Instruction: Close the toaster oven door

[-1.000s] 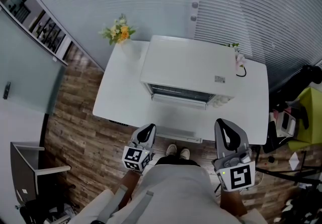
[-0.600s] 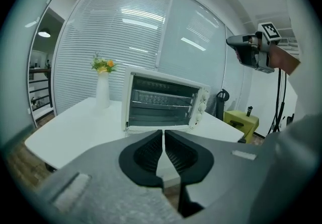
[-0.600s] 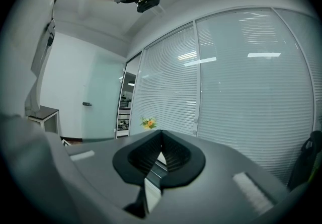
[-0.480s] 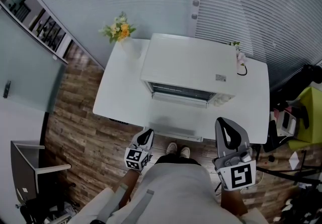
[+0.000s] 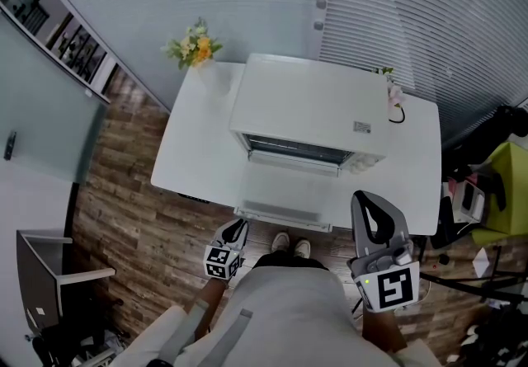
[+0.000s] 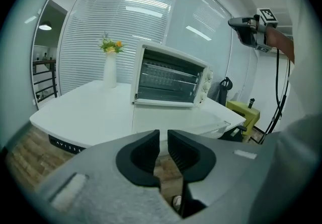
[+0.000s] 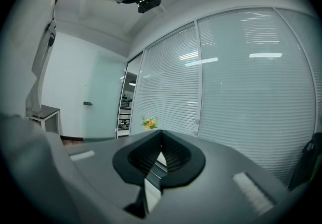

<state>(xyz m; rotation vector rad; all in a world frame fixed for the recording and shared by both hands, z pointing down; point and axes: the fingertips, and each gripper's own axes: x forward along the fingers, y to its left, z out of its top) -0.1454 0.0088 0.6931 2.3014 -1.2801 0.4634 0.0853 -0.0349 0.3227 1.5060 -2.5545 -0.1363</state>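
Observation:
The white toaster oven stands on the white table, its glass door folded down flat toward me. In the left gripper view the oven faces me and the door reaches out over the table edge. My left gripper hangs low in front of the table's near edge, short of the door; its jaws have just been opening and stand slightly apart with nothing between them. My right gripper is held up to the right of the door, shut and empty.
A white vase of yellow flowers stands at the table's far left corner. A small pink item and a black cable lie beside the oven on the right. A yellow-green seat and clutter stand right of the table; blinds close the back.
My left gripper has sunk and drawn back toward me, now lower than the table edge. The right gripper and the oven door have stayed put.

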